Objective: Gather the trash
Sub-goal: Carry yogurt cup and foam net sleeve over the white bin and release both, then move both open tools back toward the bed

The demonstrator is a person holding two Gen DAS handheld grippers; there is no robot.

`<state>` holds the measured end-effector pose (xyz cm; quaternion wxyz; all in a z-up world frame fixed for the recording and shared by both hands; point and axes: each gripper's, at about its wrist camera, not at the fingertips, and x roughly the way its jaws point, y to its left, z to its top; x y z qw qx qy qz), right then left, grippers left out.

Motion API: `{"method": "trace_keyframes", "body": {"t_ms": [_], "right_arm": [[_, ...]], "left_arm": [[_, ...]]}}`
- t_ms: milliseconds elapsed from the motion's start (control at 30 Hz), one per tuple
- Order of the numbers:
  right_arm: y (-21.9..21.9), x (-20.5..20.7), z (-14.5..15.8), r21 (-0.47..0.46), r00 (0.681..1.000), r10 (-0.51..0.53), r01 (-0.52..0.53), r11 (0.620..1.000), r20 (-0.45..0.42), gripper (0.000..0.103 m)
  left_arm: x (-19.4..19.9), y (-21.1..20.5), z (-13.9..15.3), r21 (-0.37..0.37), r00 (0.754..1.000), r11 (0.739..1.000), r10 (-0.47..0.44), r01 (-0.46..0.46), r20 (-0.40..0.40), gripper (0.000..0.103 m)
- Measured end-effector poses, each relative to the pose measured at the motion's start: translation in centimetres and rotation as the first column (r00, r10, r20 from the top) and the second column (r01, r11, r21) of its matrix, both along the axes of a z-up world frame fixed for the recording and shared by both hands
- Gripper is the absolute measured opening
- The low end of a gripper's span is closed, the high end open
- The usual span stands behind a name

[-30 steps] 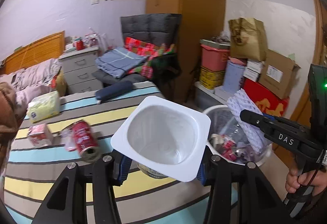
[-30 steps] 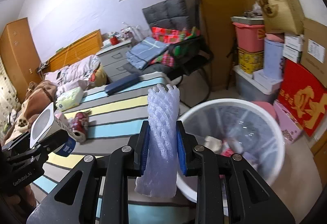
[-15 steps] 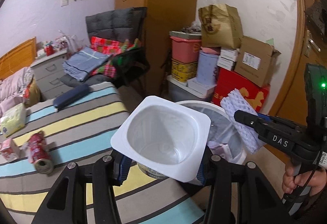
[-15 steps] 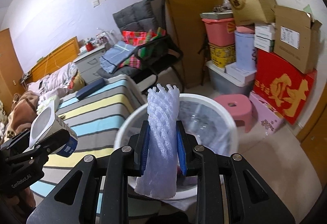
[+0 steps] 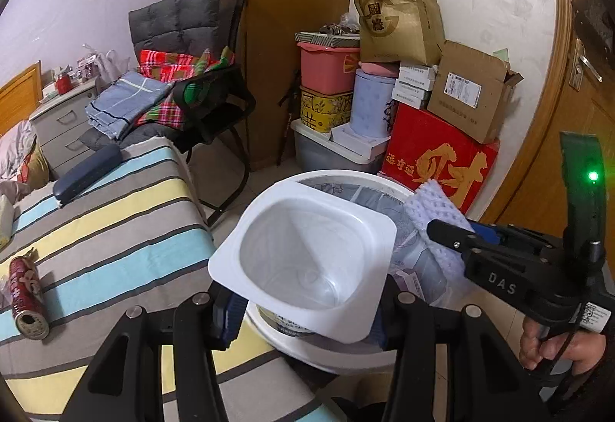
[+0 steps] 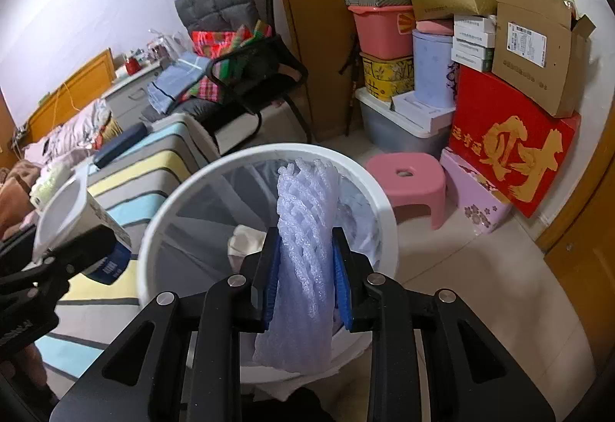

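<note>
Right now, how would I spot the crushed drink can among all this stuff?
Find the striped bed. The can lies on its side near the left edge, red with a dented body and open silver top, alone on the stripes, far from the white bin.

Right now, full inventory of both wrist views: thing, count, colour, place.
yogurt cup: 1, white, empty, in left gripper, at bin edge
foam net: 1, pale lilac, in right gripper, above bin
trash bin: 1, white, on floor beside bed, some trash inside
crushed can: 1, red, lying on bed
bed: 1, striped cover
dark case: 1, navy, on bed's far end
chair: 1, black, piled with clothes
stool: 1, pink, behind bin
boxes and tubs: several, stacked at wall
left gripper: shut on cup
right gripper: shut on net
hand: 1, holding right gripper's handle
</note>
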<state>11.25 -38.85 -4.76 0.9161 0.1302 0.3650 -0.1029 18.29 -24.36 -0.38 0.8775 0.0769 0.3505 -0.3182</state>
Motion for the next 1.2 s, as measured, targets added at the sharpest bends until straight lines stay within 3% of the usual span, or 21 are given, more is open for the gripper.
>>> {"method": "trace_keyframes", "body": {"t_ms": [267, 367, 433, 500, 533, 1200], "right_arm": [[-0.8, 0.8, -0.7, -0.006, 1.0, -0.007, 0.006, 1.0, -0.03, 0.027], [-1.0, 0.8, -0.8, -0.011, 0.999, -0.013, 0.013, 1.0, -0.043, 0.029], [-1.1, 0.8, -0.9, -0.014, 0.999, -0.019, 0.019, 1.0, -0.046, 0.035], [-1.1, 0.8, -0.8, -0.01, 0.999, -0.025, 0.025, 1.0, -0.041, 0.054], [-1.2, 0.6, -0.8, -0.004, 0.999, -0.027, 0.027, 1.0, -0.034, 0.058], [1.1, -0.1, 1.0, -0.007, 0.999, -0.024, 0.024, 1.0, 0.03, 0.058]], "left_arm": [[0.9, -0.8, -0.8, 0.011, 1.0, 1.0, -0.007, 0.007, -0.019, 0.052], [1.0, -0.8, -0.9, 0.018, 1.0, 1.0, -0.003, 0.003, -0.025, 0.061], [1.1, -0.6, -0.9, 0.005, 1.0, 1.0, -0.002, 0.003, -0.028, 0.066], [1.1, -0.4, -0.9, 0.008, 1.0, 1.0, 0.005, -0.004, -0.025, 0.067], [1.1, -0.2, -0.8, 0.009, 1.0, 1.0, 0.009, -0.009, -0.024, 0.067], [-0.4, 3.5, 1.6, -0.031, 0.997, 0.997, 0.077, -0.077, 0.015, 0.067]]}}
